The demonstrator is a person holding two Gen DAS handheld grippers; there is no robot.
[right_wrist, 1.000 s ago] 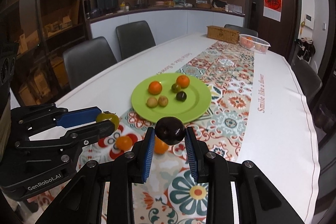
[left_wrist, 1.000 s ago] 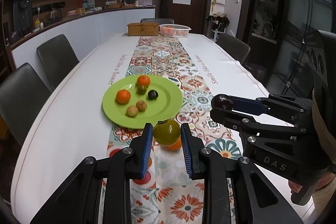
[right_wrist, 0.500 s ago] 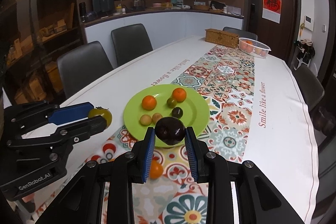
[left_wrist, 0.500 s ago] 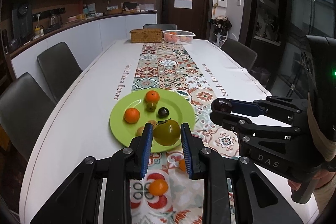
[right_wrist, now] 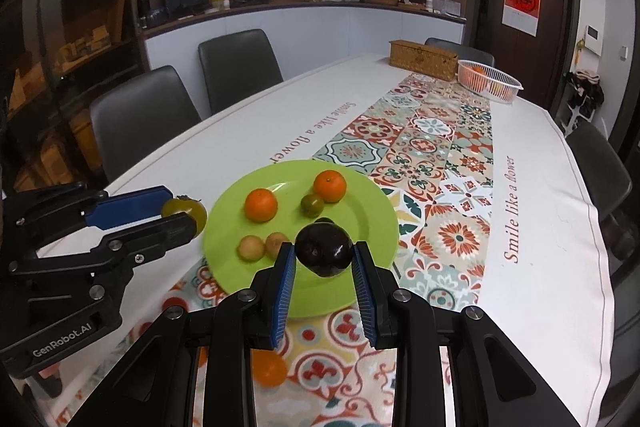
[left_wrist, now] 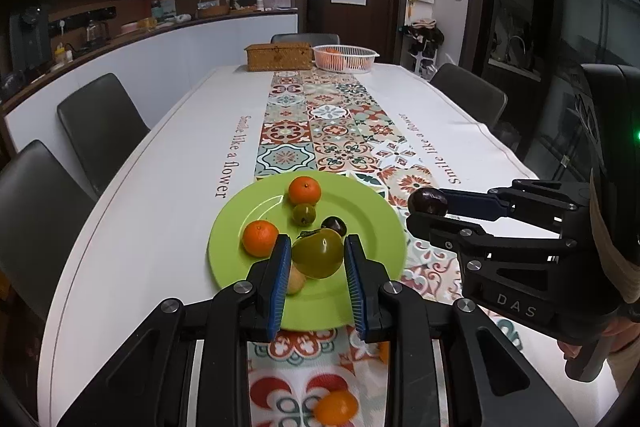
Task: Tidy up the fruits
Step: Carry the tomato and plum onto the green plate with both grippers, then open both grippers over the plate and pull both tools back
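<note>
Two fruits were held in the air above a lime-green plate (left_wrist: pixel 372 227) that sat on a patterned runner (left_wrist: pixel 344 131) along a white table (left_wrist: pixel 160 187). The left gripper (left_wrist: pixel 316 261) pinched a glossy olive-green tomato (left_wrist: pixel 318 253) with a small stem between its blue pads, its jaws narrowed just to the fruit's width, over the plate's near half. The right gripper (right_wrist: pixel 324 259) clamped a shiny, nearly black plum (right_wrist: pixel 324 249) in the same way, over the plate's near edge. On the plate lay two bright orange tangerines (left_wrist: pixel 305 190) (left_wrist: pixel 260 237), a small green fruit (left_wrist: pixel 304 213) touching the farther tangerine, and a small dark plum (left_wrist: pixel 334 225) just behind the held tomato. The right wrist view showed two small tan fruits (right_wrist: pixel 251 247) side by side on the plate; in the left wrist view only one peeked out beside the left finger. An orange fruit (left_wrist: pixel 336 407) lay on the runner, near the camera and apart from the plate. At the table's far end stood a woven box (left_wrist: pixel 279 56) and a white basket (left_wrist: pixel 346 58) of orange fruit. The right wrist view also took in wooden shelving on the left; the left wrist view showed a glass cabinet on the right.
</note>
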